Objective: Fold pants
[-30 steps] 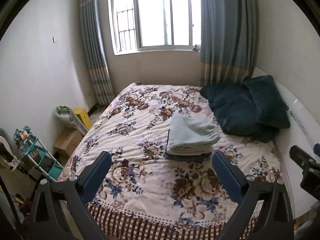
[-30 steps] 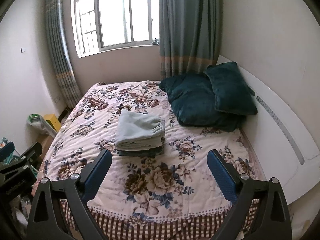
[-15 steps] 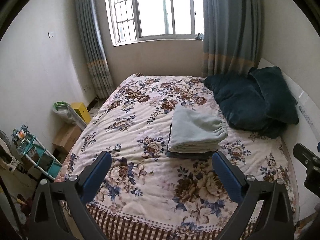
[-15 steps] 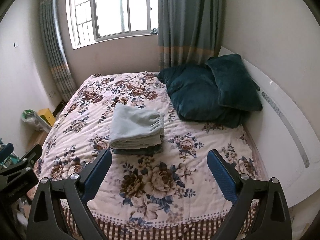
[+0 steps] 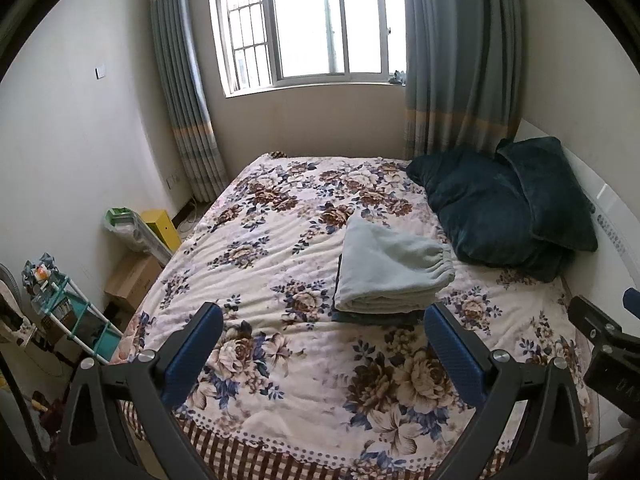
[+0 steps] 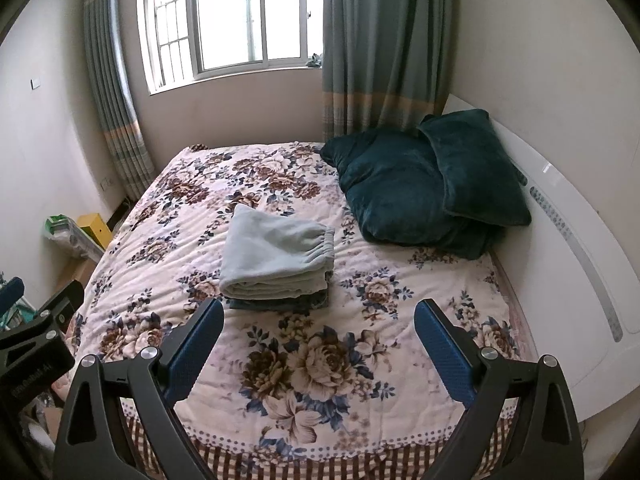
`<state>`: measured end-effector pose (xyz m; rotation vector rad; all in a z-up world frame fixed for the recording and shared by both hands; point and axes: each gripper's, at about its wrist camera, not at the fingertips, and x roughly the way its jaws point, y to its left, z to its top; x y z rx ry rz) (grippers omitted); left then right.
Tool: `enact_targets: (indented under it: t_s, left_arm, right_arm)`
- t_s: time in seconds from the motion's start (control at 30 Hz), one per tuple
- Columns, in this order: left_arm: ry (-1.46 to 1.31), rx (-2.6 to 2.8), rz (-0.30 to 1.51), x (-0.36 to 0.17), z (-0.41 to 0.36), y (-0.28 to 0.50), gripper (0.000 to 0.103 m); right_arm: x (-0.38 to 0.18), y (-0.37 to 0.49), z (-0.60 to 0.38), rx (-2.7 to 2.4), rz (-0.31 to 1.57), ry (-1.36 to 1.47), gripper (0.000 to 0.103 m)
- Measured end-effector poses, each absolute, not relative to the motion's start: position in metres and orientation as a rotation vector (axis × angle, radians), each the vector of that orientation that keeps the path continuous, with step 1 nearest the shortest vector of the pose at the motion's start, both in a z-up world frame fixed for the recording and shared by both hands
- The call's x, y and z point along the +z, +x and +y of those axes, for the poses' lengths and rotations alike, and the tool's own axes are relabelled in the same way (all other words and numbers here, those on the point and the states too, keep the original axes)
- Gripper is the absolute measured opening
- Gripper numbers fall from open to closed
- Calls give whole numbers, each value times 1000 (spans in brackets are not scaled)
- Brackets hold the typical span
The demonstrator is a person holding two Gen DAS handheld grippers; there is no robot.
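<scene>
Pale green folded pants (image 5: 390, 270) lie on top of a darker folded garment (image 5: 376, 317) in the middle of the floral bed (image 5: 280, 264). The stack also shows in the right wrist view (image 6: 276, 256). My left gripper (image 5: 320, 344) is open and empty, held above the bed's near edge, short of the stack. My right gripper (image 6: 318, 340) is open and empty, also above the near edge, just in front of the stack. Neither touches the cloth.
Two dark teal pillows (image 6: 424, 184) lean on the white headboard (image 6: 568, 248) at the right. Curtains and a window are at the back. A yellow box (image 5: 162, 224), cardboard box (image 5: 132, 278) and a small teal rack (image 5: 64, 320) stand on the floor left of the bed.
Both grippers have moved forward and tilted down toward the bed, so the folded stack appears larger and closer. Both stay open and empty.
</scene>
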<state>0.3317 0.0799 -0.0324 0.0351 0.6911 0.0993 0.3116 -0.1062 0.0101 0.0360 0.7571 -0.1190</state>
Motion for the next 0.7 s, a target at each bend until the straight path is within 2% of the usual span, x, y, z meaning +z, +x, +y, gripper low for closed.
enact_targets:
  t_s: [0.7]
  left_arm:
    - [32,90,678,-32,75,332,103]
  right_arm:
    - [4,316,-101,-112,753,43,98]
